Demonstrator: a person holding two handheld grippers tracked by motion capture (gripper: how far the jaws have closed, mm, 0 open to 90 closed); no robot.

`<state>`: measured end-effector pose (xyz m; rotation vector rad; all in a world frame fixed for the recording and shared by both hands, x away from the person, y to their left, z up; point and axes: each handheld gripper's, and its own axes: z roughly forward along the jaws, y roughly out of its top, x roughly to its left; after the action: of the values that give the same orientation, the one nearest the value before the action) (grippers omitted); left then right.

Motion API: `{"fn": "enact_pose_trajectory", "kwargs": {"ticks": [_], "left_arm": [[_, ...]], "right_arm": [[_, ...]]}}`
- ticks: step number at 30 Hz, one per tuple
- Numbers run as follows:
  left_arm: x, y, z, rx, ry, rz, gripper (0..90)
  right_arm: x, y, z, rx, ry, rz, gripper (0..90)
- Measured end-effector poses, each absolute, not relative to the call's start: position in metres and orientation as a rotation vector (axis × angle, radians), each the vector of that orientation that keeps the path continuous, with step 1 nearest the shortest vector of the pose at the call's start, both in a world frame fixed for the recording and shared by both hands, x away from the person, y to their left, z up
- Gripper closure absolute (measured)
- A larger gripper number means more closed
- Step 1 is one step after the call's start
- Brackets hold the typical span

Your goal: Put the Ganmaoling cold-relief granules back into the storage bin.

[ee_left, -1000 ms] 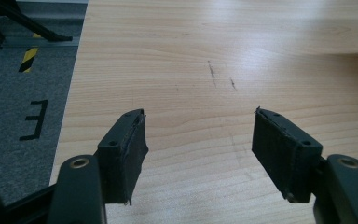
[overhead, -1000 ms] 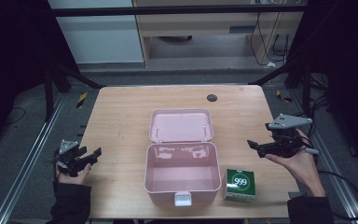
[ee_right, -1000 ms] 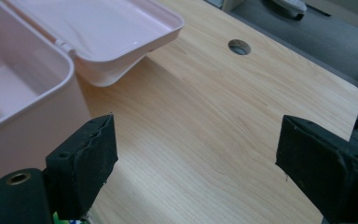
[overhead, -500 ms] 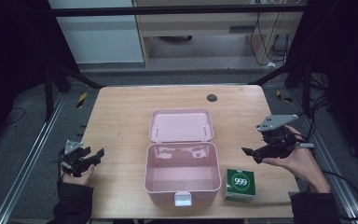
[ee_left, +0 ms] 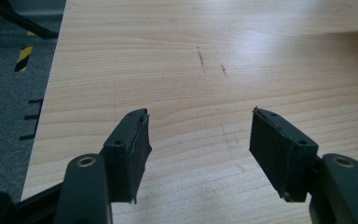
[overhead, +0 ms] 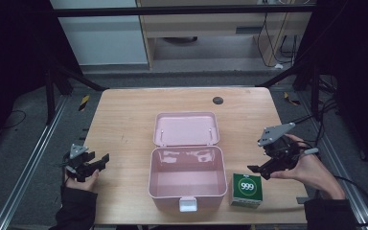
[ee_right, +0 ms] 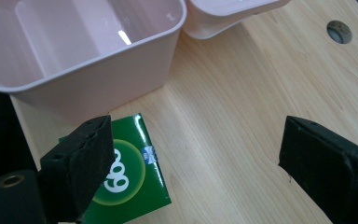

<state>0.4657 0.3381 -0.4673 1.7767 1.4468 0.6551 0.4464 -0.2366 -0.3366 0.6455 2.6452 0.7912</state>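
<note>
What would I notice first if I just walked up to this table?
Probably the pink box in the middle of the wooden table, open and empty, its lid lying flat behind it. Next, the green carton marked 999 right beside it, with the right claw hovering open just above.

The left hand (overhead: pixel 79 178) enters from the six o'clock edge of the high view in a dark sleeve (overhead: pixel 75 211). It holds the left gripper (overhead: pixel 101 161) roughly level, jaws pointing toward three o'clock. In the left gripper view the two black jaws stand well apart with nothing between them.

The right hand (overhead: pixel 311 170) enters at the lower right of the high view, forearm angled toward ten o'clock. It carries the right gripper (overhead: pixel 258 170) with jaws pointing toward eight o'clock and tilted downward. The grey plate (overhead: pixel 274 133) sits on top. The jaws have just been opening; in the right gripper view they stand wide, nothing gripped.
</note>
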Motion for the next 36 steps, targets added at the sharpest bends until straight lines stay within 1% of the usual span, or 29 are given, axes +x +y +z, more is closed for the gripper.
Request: {"fn": "enact_pose_trajectory", "kwargs": {"ticks": [7,36], "left_arm": [[0.466,0.338,-0.468,1.784,1.443,0.655,36.1],[0.468,0.336,-0.469,1.821,1.432,0.655,34.8]], "right_arm": [[0.442,-0.229,-0.342,0.565,2.721,0.729,6.5],[0.426,-0.213,-0.378,0.438,2.911,0.535,2.2]]}}
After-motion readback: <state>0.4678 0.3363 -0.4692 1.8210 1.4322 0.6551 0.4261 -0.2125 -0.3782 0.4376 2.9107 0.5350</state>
